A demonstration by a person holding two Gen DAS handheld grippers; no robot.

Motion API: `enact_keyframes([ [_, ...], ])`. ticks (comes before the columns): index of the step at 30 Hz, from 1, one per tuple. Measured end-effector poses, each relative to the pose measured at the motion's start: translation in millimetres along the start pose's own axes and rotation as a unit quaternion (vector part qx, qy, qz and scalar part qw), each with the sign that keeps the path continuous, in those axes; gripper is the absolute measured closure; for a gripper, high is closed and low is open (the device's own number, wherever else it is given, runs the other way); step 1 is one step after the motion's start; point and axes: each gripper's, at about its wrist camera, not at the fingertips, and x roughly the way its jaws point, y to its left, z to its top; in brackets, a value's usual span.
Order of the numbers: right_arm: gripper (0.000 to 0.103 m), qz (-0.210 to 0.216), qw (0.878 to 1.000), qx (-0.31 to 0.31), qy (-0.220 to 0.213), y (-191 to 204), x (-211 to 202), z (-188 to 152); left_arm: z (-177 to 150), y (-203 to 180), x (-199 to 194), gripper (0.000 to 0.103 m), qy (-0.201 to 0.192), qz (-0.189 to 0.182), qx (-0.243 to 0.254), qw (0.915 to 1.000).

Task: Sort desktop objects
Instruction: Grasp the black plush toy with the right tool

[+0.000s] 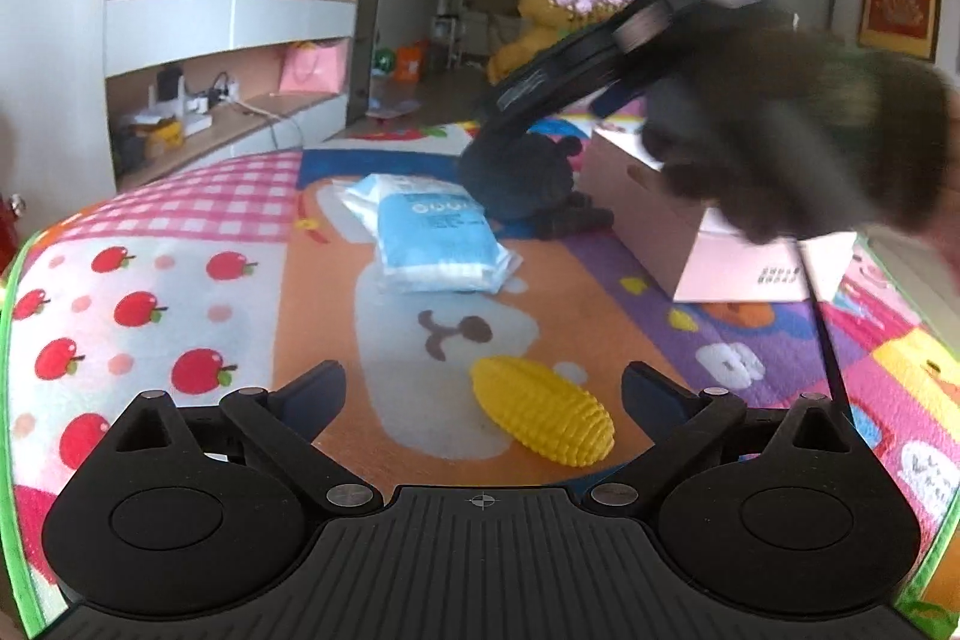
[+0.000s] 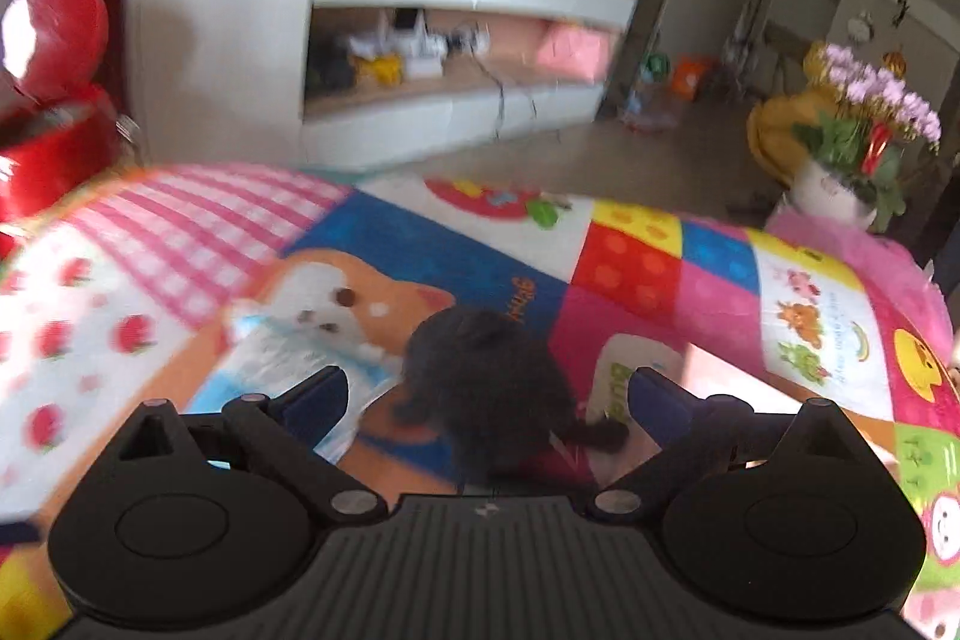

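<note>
Lying between left fingers point(image 1: 315, 394), nearer right one: corn point(image 1: 543, 418).

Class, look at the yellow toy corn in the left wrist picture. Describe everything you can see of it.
The toy corn is bright yellow all over, with rows of small moulded kernels, and looks like plastic. It tapers to a blunt tip at its upper left and is fatter at the lower right. It lies on its side, slanted, on the colourful play mat, between the open fingers of the left gripper and nearer the right one. Nothing grips it.
</note>
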Motion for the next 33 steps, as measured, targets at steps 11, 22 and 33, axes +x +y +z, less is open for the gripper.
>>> enact_keyframes([
  [11,0.032,0.036,0.996,0.077,0.023,-21.3,-11.3,8.9,0.0,6.9,-4.1,0.001,-0.011,-0.006,-0.028,0.9995],
  [22,0.031,0.047,0.993,0.088,-0.059,-60.7,-193.7,-91.0,3.2,-2.5,-4.1,0.001,0.007,0.008,-0.007,0.9999],
  [33,0.028,-0.163,0.98,-0.102,-0.047,16.7,-146.8,-218.5,26.2,-47.0,-6.2,0.001,0.014,-0.024,0.04,0.9988],
])
